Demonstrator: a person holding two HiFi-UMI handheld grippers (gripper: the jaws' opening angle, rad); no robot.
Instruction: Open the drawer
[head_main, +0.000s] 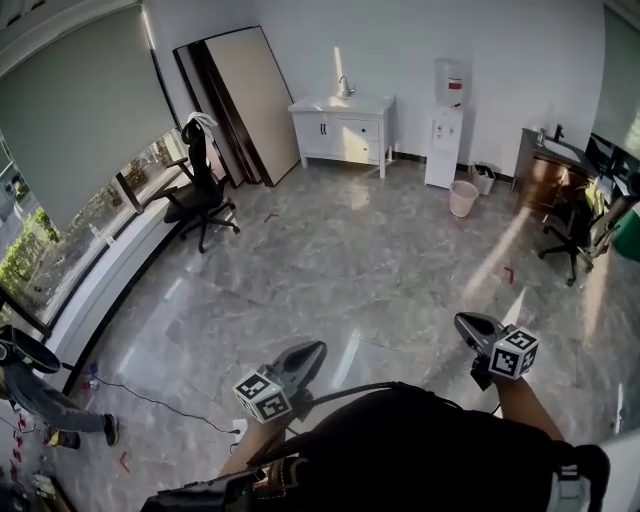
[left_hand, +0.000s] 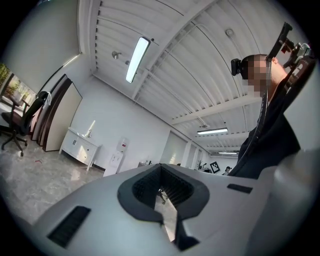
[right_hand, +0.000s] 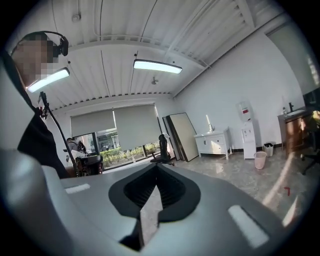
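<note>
A grey marble floor (head_main: 380, 250) runs to the far wall. There the white cabinet (head_main: 340, 128) with its drawer fronts stands, well apart from the person. Near it, a water dispenser (head_main: 446, 120) carries a red label (too small to read). The left gripper (head_main: 316, 348) and right gripper (head_main: 463, 321) bear black-and-white square markers; both have jaws together, holding nothing.

floor (head_main: 380, 262): grey marble | on it: office chair (head_main: 198, 196); white cabinet (head_main: 342, 128); water dispenser (head_main: 445, 138); pink bin (head_main: 463, 198)

Marble floor (head_main: 350, 250), white walls (head_main: 400, 40), office chair (head_main: 198, 195)
</note>
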